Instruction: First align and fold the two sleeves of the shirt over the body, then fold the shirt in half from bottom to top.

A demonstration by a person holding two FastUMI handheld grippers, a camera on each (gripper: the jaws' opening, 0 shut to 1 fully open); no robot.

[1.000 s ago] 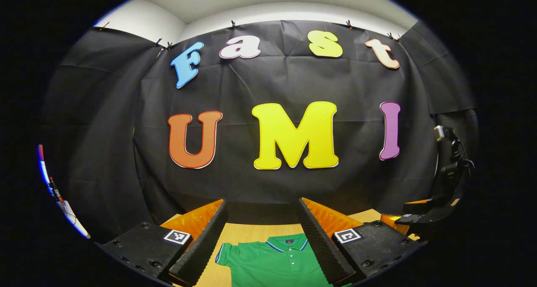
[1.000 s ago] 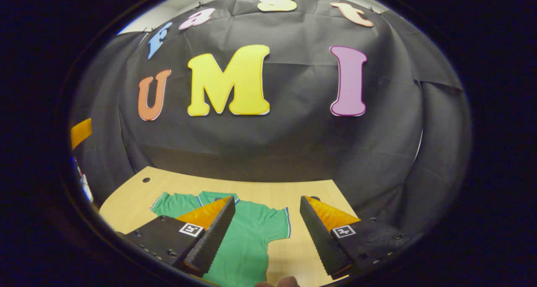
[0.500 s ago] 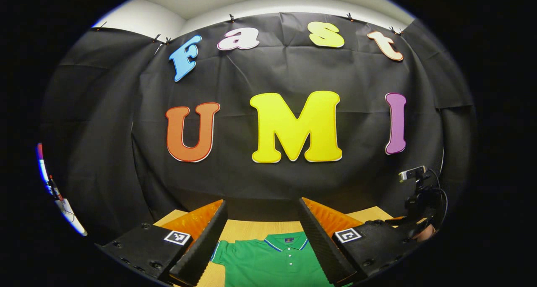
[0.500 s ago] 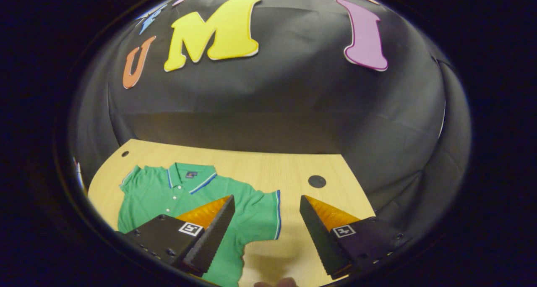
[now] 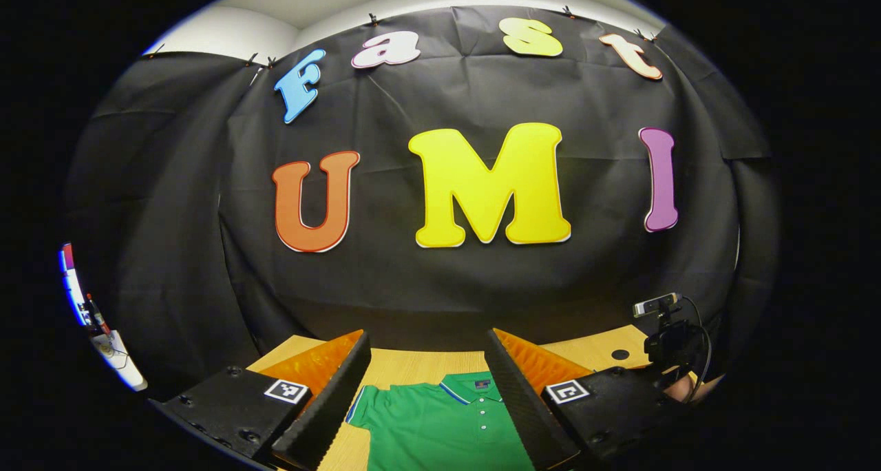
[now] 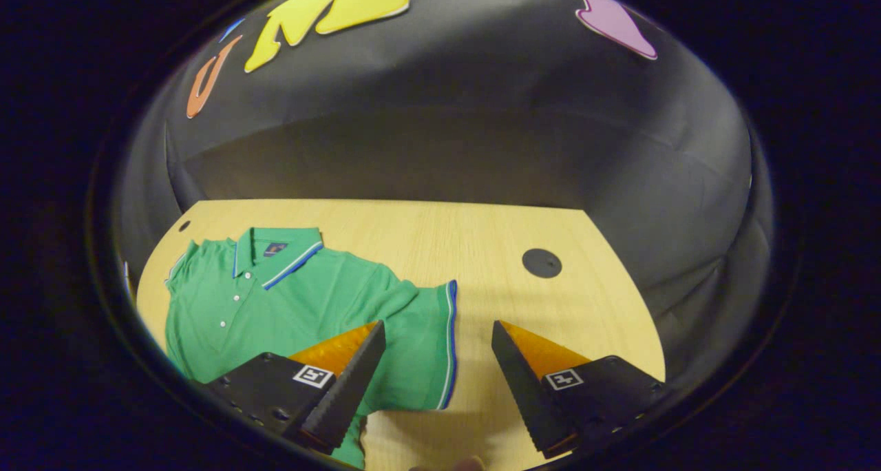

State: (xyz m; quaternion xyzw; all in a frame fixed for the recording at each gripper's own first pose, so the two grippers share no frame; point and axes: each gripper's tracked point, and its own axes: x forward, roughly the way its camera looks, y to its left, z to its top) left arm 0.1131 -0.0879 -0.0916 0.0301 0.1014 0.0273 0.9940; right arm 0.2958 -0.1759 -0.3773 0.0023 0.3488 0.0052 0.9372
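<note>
**Green polo spread flat, both grippers open above it**

Black cloth hangs all round the booth, and below it a pale wooden table point(image 6: 427, 237) carries a green polo shirt point(image 6: 289, 299). From the right gripper view the shirt lies face up on the left part of the table, collar toward the back wall, with the button placket running down from the collar. Its one short sleeve point(image 6: 427, 340) is stretched out sideways toward the middle of the table, the cuff edged with a blue and white stripe. A round dark spot point(image 6: 542, 262) marks the tabletop well apart from the sleeve, nearer the right side.

The right gripper point(image 6: 433, 368) hovers over the table with its fingers spread wide, nothing between them; the sleeve's cuff lies in the gap beneath, and whether the nearer finger touches the cloth I cannot tell.

In the left gripper view the left gripper point(image 5: 423, 395) also stands wide open and empty. Between its fingers the shirt point(image 5: 440, 426) shows, collar and placket buttons facing up, with one sleeve point(image 5: 361, 409) just beside the left finger. Off to the right, a small camera point(image 5: 655, 304) on a dark mount with a cable stands over the table's edge point(image 5: 599, 347).
</note>
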